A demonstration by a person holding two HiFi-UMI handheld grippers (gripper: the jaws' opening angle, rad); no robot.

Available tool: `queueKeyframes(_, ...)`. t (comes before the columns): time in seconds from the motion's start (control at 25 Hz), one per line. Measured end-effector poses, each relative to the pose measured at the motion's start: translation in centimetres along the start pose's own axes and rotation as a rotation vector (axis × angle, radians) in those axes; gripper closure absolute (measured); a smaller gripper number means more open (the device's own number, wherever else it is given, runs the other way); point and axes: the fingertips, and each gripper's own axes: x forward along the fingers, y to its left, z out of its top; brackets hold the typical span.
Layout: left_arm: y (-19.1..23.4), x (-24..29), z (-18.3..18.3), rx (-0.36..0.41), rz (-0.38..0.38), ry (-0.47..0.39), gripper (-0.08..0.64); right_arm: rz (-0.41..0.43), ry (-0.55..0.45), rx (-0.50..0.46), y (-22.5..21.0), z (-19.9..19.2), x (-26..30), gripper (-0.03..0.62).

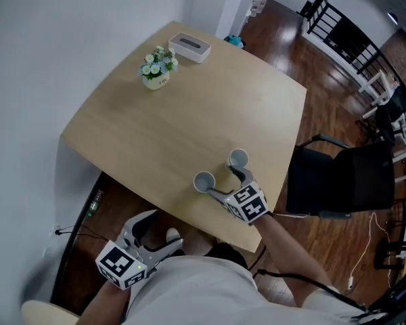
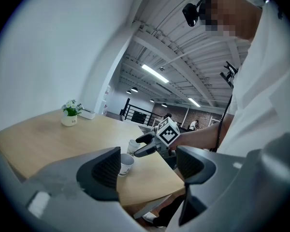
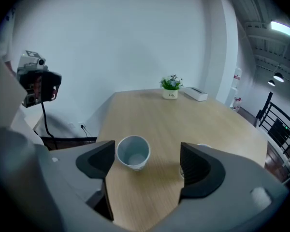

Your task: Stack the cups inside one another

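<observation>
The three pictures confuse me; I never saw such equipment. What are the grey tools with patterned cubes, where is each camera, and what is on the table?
A person holds a two-jaw gripper in each hand. The head view looks down from the person's head; each other view rides on one gripper. On the table stand a near cup, a far cup, a flower pot and a white box. The right gripper is open beside the cups; the left gripper is open, off the table. Both hold nothing.
</observation>
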Motion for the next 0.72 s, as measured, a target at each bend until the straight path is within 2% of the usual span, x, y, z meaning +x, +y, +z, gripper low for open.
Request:
queueKeyframes(0.16, 0.0, -1.2, -0.5, 0.014, 0.01, 0.003, 0.186, 0.034, 0.05, -0.024, 2.4, -1.0, 3.3, 0.163)
queueKeyframes(0.44, 0.7, -3.9, -1.7, -0.006, 0.072, 0.005, 0.186, 0.029, 0.112, -0.033, 3.0, -2.5, 7.0, 0.161)
queueKeyframes(0.48, 0.7, -4.1, -1.9, -0.009, 0.076, 0.004, 0.186, 0.02, 0.112, -0.029, 2.7, -2.5, 7.0, 0.174)
queueKeyframes(0.52, 0.8, -4.3, -1.9, -0.013, 0.082, 0.005, 0.186, 0.01, 0.105, -0.025, 2.6, -2.3, 6.9, 0.218)
queueKeyframes(0.72, 1.0, -4.3, -1.8, -0.017, 0.077, -0.013, 0.186, -0.009, 0.039, -0.028, 2.4, 0.8, 3.5, 0.22)
